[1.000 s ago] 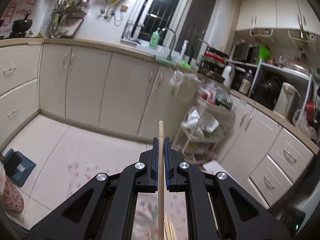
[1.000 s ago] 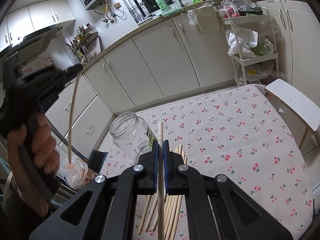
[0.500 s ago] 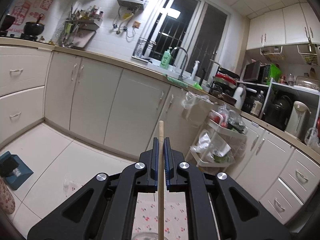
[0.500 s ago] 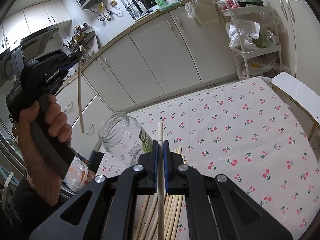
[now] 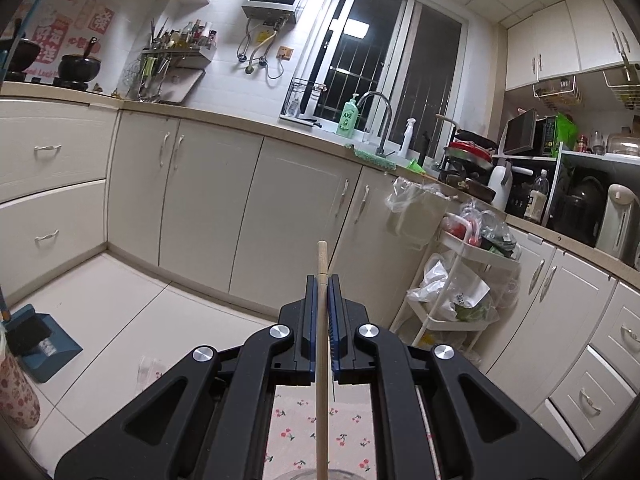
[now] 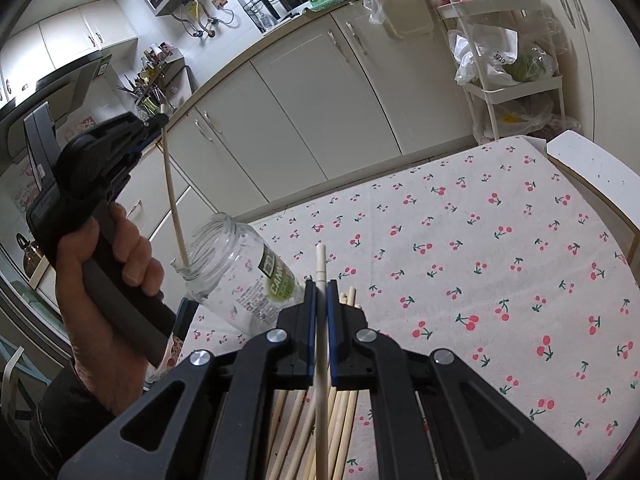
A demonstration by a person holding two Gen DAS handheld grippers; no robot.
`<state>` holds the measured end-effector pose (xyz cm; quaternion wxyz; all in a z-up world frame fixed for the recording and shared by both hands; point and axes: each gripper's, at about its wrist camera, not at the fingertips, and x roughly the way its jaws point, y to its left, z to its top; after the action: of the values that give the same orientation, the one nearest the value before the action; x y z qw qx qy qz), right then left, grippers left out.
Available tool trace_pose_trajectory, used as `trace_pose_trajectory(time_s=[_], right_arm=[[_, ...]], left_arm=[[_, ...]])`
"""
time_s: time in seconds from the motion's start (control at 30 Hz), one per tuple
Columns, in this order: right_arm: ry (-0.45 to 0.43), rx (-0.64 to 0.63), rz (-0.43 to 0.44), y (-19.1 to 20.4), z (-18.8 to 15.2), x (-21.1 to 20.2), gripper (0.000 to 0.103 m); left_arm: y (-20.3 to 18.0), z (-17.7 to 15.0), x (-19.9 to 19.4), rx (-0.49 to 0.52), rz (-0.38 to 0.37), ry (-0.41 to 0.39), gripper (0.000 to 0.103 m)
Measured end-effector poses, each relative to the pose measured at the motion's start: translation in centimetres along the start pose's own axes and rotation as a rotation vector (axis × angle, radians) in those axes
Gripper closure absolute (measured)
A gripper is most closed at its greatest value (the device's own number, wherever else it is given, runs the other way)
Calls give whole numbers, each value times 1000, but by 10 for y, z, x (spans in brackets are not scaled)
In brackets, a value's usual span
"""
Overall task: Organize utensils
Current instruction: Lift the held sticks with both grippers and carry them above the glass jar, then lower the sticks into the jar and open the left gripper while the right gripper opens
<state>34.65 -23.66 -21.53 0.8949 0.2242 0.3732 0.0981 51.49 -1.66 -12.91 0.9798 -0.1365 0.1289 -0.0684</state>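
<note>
My left gripper (image 5: 322,280) is shut on a wooden chopstick (image 5: 321,400) that runs down between its blue pads. In the right wrist view a hand holds the left gripper (image 6: 156,122) at the upper left. Its chopstick (image 6: 174,200) hangs down, its lower end at the mouth of a clear glass jar (image 6: 244,276) with a green label. The jar stands on the cherry-print tablecloth (image 6: 460,240). My right gripper (image 6: 320,286) is shut on another chopstick (image 6: 320,260), above a pile of several chopsticks (image 6: 344,400) on the cloth.
Cream kitchen cabinets (image 6: 304,112) run behind the table. A white trolley (image 6: 516,84) full of bags stands at the far right corner. A white stool edge (image 6: 592,172) shows past the table's right side. A blue dustpan (image 5: 44,344) lies on the floor.
The left gripper has come down and toward the jar; its chopstick's lower end went from left of the jar to the jar's mouth. The right gripper sank a little with its chopstick.
</note>
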Motion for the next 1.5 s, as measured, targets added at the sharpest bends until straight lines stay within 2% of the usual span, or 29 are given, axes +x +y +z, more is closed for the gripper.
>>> trace_pose_trajectory(time_s=[0.3, 0.33, 0.47, 0.57, 0.8, 0.97, 1.3, 1.5], right_arm=[[-68, -2, 39, 13, 20, -3, 97], [-102, -1, 62, 19, 29, -5, 97], [-144, 9, 103, 28, 42, -5, 97], [-193, 50, 175, 37, 60, 0, 97], [-296, 106, 248, 56, 94, 13, 97], [-343, 106, 262, 69, 113, 24, 97], [-398, 93, 247, 77, 125, 45, 97], [-430, 75, 222, 78, 132, 59, 97]], left_arm=[[4, -25, -11, 35, -5, 54, 98], [5, -28, -12, 38, -4, 59, 98], [12, -36, -20, 55, -5, 90, 98], [13, -39, -23, 77, -18, 108, 98], [15, -43, -33, 117, -52, 153, 98], [22, -40, -39, 119, -64, 159, 98], [27, -42, -38, 117, -113, 177, 97], [37, -40, -40, 70, -127, 175, 94]])
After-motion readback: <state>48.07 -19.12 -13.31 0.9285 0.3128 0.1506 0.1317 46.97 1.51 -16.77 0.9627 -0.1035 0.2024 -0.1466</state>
